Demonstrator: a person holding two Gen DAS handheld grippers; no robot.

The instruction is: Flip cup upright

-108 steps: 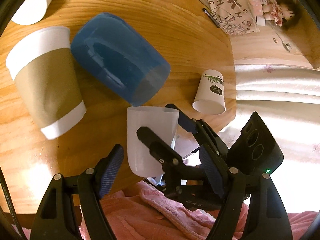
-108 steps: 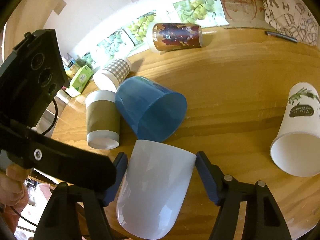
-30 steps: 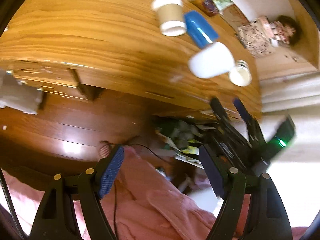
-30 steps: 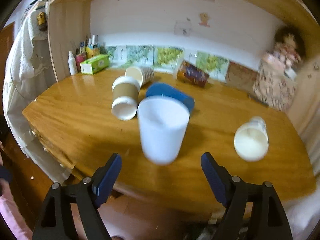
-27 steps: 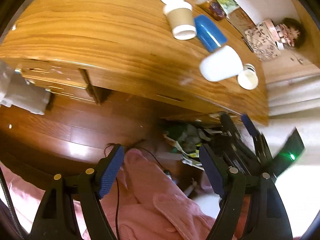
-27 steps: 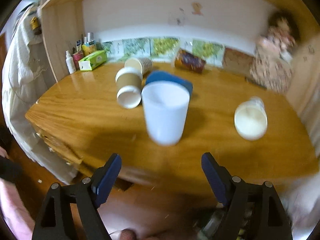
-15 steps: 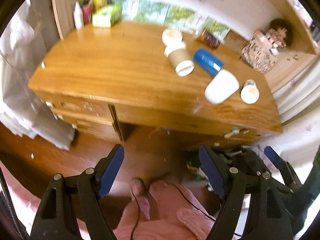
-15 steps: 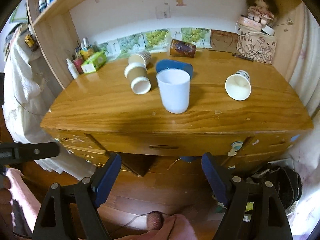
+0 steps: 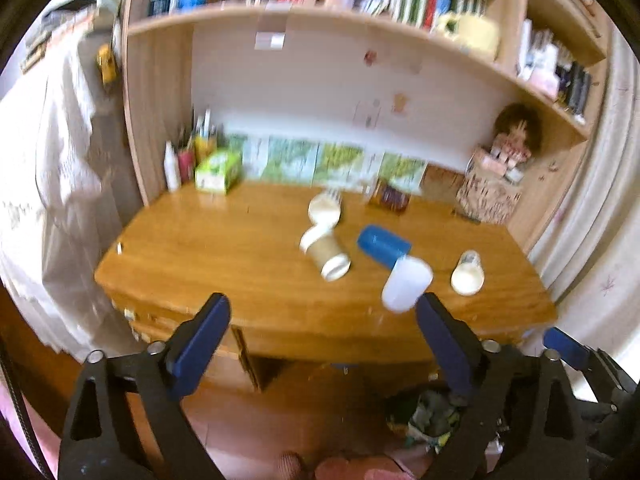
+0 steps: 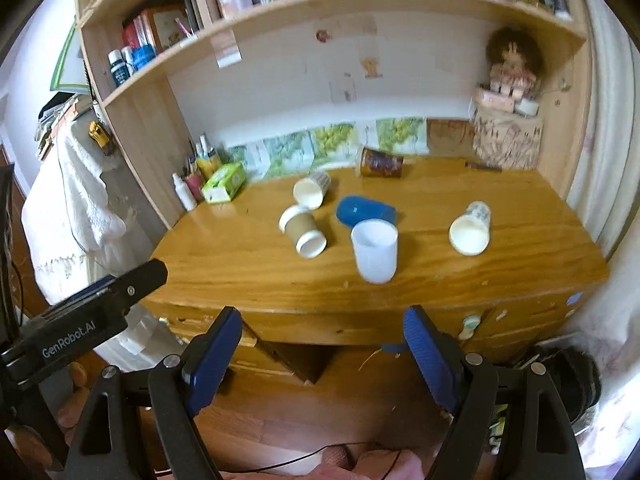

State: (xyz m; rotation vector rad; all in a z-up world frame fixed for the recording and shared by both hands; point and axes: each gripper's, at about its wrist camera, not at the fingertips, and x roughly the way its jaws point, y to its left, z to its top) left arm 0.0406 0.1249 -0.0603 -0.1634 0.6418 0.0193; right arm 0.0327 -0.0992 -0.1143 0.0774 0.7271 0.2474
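A white plastic cup (image 10: 375, 250) stands upright near the front edge of the wooden desk (image 10: 240, 264); it also shows in the left wrist view (image 9: 406, 284). My right gripper (image 10: 322, 354) is open and empty, well back from the desk and below its front edge. My left gripper (image 9: 322, 338) is open and empty, also far back from the desk. The left gripper's body (image 10: 80, 320) shows at the left of the right wrist view.
Several cups lie on their sides: a blue one (image 10: 366, 209), a brown-sleeved paper one (image 10: 303, 231), a checked one (image 10: 311, 188), a leaf-print one (image 10: 471, 228), a dark patterned one (image 10: 378, 163). A green tissue box (image 10: 224, 182), bottles, a doll (image 10: 510, 64) and shelves stand behind.
Both grippers have pulled back from the desk and tilted up, so the shelves come into view. The white cup stays upright, apart from both grippers.
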